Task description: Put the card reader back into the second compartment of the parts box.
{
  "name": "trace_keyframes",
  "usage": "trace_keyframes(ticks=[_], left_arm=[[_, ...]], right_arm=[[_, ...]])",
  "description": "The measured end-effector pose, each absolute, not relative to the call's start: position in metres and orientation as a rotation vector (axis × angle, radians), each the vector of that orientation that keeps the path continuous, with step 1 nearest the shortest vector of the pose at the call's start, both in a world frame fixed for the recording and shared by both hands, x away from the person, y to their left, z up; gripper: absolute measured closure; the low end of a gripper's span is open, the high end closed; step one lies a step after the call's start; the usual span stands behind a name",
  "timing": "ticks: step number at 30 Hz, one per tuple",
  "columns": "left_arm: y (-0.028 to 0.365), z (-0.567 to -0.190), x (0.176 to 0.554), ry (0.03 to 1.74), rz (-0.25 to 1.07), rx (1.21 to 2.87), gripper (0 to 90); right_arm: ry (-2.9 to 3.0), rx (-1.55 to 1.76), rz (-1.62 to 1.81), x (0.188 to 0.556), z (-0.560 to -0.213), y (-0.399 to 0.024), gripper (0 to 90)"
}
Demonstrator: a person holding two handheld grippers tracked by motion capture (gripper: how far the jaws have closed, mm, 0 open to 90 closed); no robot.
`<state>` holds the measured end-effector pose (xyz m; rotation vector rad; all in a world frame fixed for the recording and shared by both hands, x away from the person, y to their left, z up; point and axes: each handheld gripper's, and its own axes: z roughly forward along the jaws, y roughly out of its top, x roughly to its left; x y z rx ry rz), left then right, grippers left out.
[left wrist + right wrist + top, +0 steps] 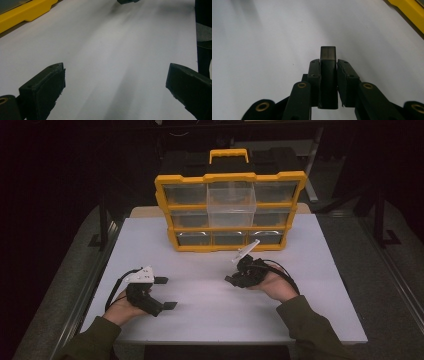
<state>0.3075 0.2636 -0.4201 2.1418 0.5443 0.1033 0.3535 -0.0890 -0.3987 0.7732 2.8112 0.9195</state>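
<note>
A small dark rectangular block [328, 75] is clamped upright between the jaws of the right tool [328, 62], its smoky translucent top protruding above the pads, over the white table [262, 37].

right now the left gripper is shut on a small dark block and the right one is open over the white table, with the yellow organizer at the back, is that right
The sides are swapped. The right gripper is shut on the small dark block, as the right gripper view shows. The left gripper is open over the white table, as the left gripper view shows. The yellow organizer does stand at the back.
</note>
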Motion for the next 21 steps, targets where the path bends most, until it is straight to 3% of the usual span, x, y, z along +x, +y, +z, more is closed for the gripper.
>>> trace_keyframes(ticks=[21], left_arm=[[0.263,-0.421,0.307,0.552,0.094,2.144,1.7]], right_arm=[[2.781,0.758,0.946,0.358,-0.354,-0.124,72.2]])
